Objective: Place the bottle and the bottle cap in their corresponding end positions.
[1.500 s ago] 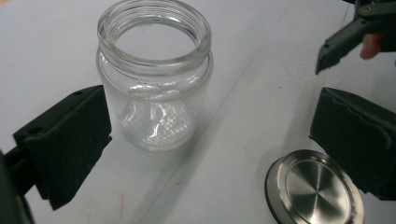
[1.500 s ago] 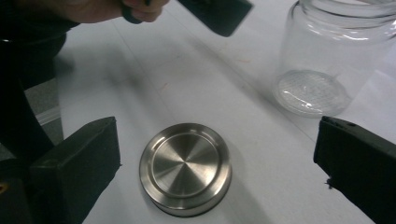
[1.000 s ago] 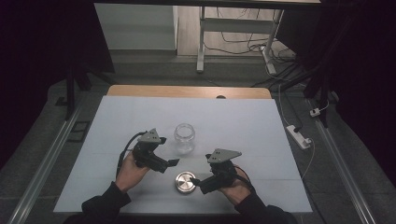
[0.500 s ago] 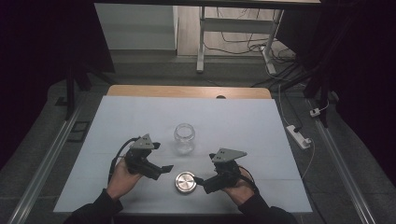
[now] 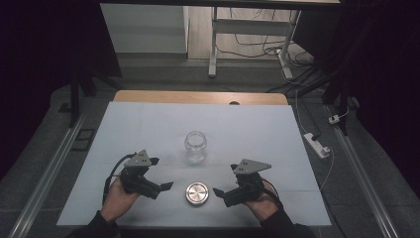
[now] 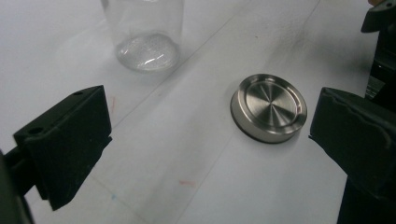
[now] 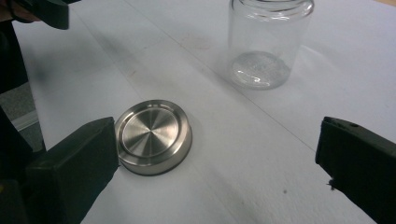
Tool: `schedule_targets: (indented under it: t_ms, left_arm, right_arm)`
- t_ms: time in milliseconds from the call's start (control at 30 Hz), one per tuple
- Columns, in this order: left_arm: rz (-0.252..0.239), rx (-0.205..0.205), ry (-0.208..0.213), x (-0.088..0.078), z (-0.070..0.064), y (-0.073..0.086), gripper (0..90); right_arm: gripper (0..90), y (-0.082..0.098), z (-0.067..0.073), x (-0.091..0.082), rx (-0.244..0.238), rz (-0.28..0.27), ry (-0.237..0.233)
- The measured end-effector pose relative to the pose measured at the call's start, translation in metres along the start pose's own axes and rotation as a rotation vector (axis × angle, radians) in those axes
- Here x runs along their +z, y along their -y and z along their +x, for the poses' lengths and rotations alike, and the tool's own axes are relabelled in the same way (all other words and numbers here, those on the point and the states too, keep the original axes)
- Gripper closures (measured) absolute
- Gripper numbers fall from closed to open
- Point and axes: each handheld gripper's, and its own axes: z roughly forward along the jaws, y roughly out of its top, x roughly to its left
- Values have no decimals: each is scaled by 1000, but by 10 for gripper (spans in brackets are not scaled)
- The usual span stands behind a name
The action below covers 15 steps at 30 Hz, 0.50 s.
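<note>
Right gripper [image 7: 219,163] with black jaws spread wide, round metal lid [image 7: 153,135] flat on the white table [image 7: 327,84] just beside one jaw, empty clear glass jar [image 7: 266,42] upright farther off, apart from the lid

I can read no text, label, brand or number anywhere here. The lid [image 5: 197,193] is plain brushed metal, and the jar [image 5: 195,147] is bare glass.

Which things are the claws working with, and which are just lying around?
For the job:
glass jar
metal lid
left claw, open
right claw, open

Just lying about:
white power strip on the floor
cables behind the table
</note>
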Motion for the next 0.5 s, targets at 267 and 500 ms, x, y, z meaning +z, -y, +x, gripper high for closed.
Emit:
schedule_targets:
  t_ms: [267,500]
  left_arm:
    - [-17,-37,-20,-16,1,15,0]
    - [-29,-65,-42,-30,1,28,0]
  right_arm:
    - [0,7,-3,-10,8,3,20]
    - [0,14,-7,-19,16,3,50]
